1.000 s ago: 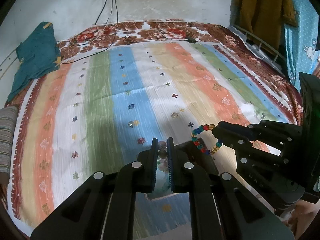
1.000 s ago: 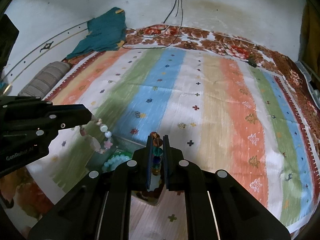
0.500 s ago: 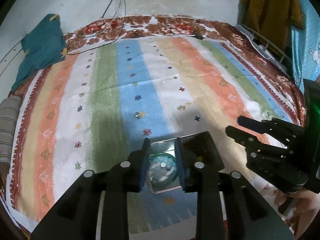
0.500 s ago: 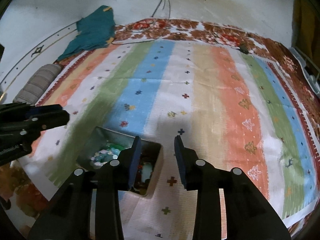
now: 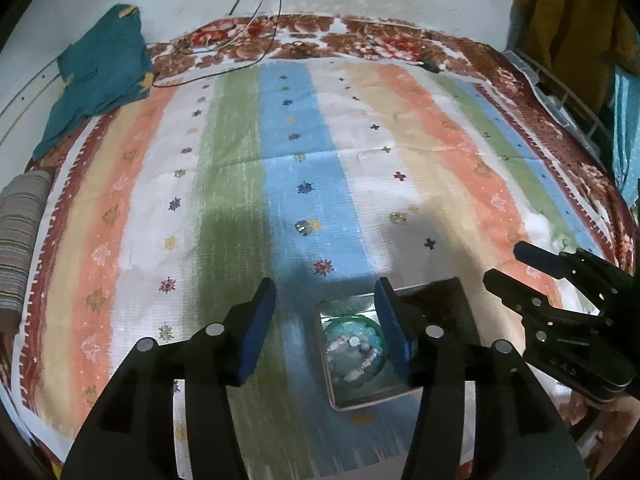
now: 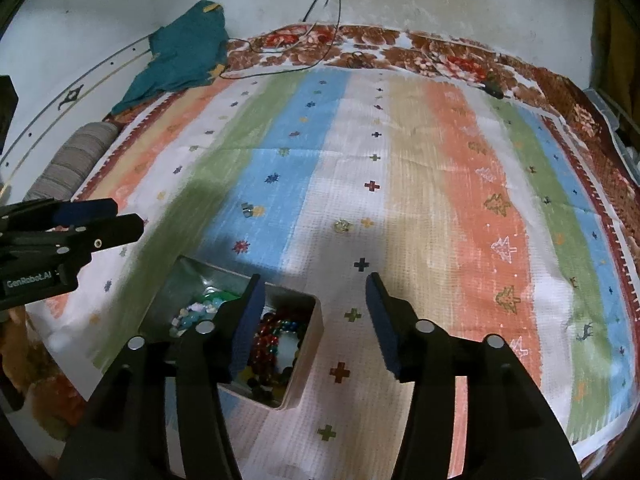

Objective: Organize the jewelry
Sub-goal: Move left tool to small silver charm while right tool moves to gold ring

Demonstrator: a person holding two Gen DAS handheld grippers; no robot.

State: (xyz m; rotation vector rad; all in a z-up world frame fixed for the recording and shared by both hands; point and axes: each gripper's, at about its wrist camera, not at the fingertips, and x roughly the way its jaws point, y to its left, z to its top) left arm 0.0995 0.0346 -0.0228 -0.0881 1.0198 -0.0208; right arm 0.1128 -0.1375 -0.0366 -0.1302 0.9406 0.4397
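A small metal box [image 5: 332,384] lies open on the striped bedspread [image 5: 304,152]. A pale teal and white bead bracelet [image 5: 354,350] rests inside it. My left gripper [image 5: 326,320] hangs over the box's left side, its jaws opening and nothing between them. In the right wrist view the box [image 6: 308,352] also holds a red and green bead bracelet [image 6: 276,334] beside the pale beads [image 6: 200,310]. My right gripper [image 6: 316,312] stands over the box's right edge, jaws opening and empty. Each view shows the other gripper: the right gripper [image 5: 506,262] and the left gripper [image 6: 126,218].
Two small shiny pieces [image 5: 302,227] [image 5: 397,218] lie on the bedspread beyond the box. At the far left lie a teal cloth [image 5: 100,76] and a striped cushion [image 5: 20,236]. Cables [image 5: 256,8] run down the wall. Clothes hang over a rack [image 5: 560,92] at the right.
A second ago each gripper was shut on a bead bracelet above the box. Both jaws have opened, the bracelets now lie in the box, and the jaws have spread wider since.
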